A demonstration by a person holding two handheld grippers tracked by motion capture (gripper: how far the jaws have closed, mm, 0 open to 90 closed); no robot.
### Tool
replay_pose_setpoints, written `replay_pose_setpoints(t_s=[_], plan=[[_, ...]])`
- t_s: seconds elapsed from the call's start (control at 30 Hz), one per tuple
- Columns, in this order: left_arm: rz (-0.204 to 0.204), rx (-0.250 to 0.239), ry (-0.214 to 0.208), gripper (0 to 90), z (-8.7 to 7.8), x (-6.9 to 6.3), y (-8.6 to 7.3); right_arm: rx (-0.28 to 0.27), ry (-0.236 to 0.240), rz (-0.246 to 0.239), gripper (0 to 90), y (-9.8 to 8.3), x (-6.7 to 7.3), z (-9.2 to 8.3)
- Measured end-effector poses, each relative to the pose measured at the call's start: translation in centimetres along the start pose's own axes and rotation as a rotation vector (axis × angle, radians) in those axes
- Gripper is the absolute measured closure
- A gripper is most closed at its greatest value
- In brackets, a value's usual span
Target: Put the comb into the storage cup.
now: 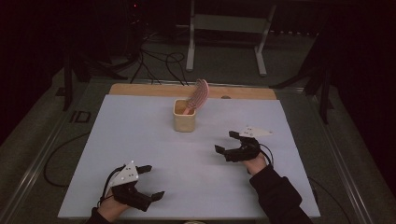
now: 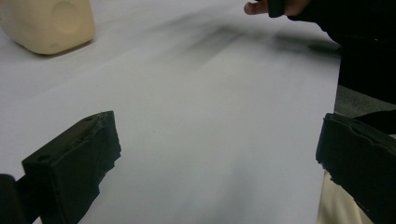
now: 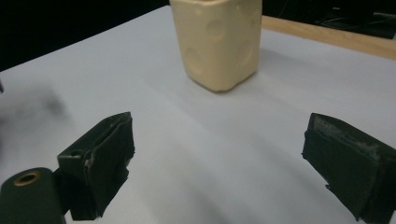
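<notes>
So the brush (image 1: 198, 94) is standing handle-down in the cup (image 1: 184, 116), which sits toward the far middle of the worktop (image 1: 140, 154), near the wooden strip at the back. The pink bristle head pokes out above the rim and leans to the right. Both tongs are well apart from it: the left tongs (image 1: 150, 182) hang near the front edge, jaws spread wide with nothing between them, and the right tongs (image 1: 226, 142) sit closer, off to the cup's right, also gaping and empty. The right gripper view has the cup (image 3: 219, 42) dead ahead between its jaws.

Handling-wise, the brush looks like light plastic, stiff in the frame, with springy bristles that won't give a firm bite. Best guess is to pinch the neck or the spine of the head just above the rim, not the bristle face. The cup looks light too and could tip or drag along when the brush gets pulled, so a straight upward lift seems safer, maybe with the other tongs steadying the cup
</notes>
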State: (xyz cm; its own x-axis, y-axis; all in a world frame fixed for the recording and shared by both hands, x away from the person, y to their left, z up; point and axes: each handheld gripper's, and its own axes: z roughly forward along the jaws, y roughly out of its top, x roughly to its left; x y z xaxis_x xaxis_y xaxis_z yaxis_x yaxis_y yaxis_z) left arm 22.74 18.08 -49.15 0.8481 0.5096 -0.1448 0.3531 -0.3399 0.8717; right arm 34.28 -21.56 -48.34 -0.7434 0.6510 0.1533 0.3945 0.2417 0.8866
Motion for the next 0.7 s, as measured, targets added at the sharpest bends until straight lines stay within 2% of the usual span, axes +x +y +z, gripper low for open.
replay_pose_setpoints(t_s=[0.1, 0.3, 0.5, 0.7], plan=[[0.0, -0.001, 0.001, 0.2, 0.0, 0.0, 0.0, 0.009, 0.004, -0.02, 8.9, -0.8, 0.3, -0.5], [0.002, 0.0, -0.001, 0.2, 0.0, 0.0, 0.0, -0.001, 0.015, -0.008, 8.9, -1.7, 0.4, -1.7], [-0.001, -0.002, 0.001, 0.1, -0.1, 0.1, 0.0, 0.023, 0.003, -0.038, 8.9, -2.8, 0.9, -3.0], [-0.001, -0.001, -0.001, 0.2, -0.1, 0.0, 0.0, 0.004, -0.004, -0.024, 8.9, -3.4, 1.3, -5.0]])
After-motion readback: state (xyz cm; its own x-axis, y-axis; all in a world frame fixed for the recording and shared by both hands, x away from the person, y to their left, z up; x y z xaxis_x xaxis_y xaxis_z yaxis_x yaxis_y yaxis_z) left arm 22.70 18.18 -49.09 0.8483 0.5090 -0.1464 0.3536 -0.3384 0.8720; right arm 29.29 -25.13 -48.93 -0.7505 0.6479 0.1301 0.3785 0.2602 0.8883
